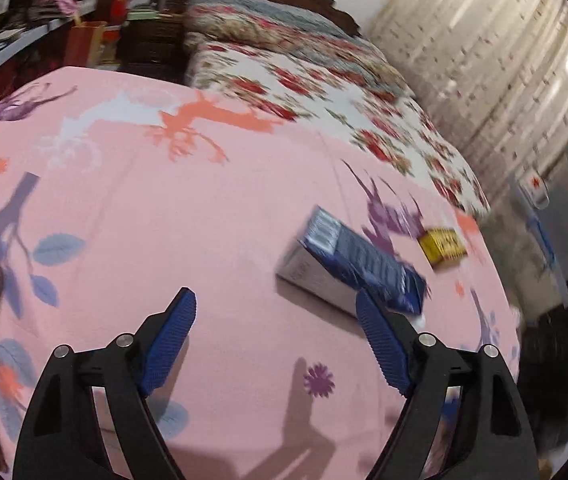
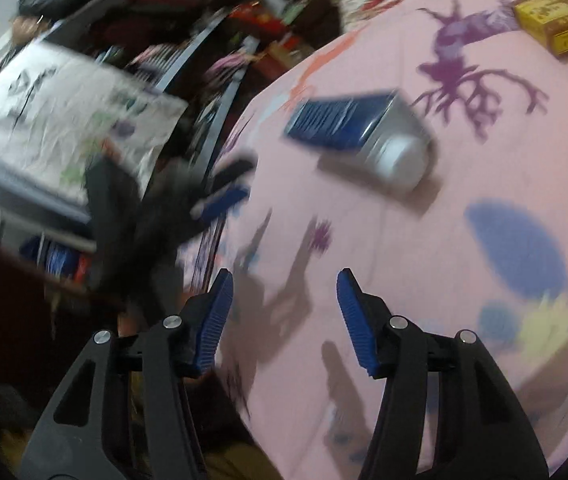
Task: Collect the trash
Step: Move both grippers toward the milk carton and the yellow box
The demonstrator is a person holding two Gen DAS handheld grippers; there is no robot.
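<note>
Jaws agape and empty on both grippers, the blue box [image 1: 354,266] lay just beyond the left gripper [image 1: 275,320], right of centre, its length running far-left to near-right.

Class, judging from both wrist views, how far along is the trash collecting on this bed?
Done: nothing visibly collected. In hand: nothing; the left claw and right claw are both open and empty above the pink sheet. Left: the blue carton and the yellow box lie on the sheet.
</note>
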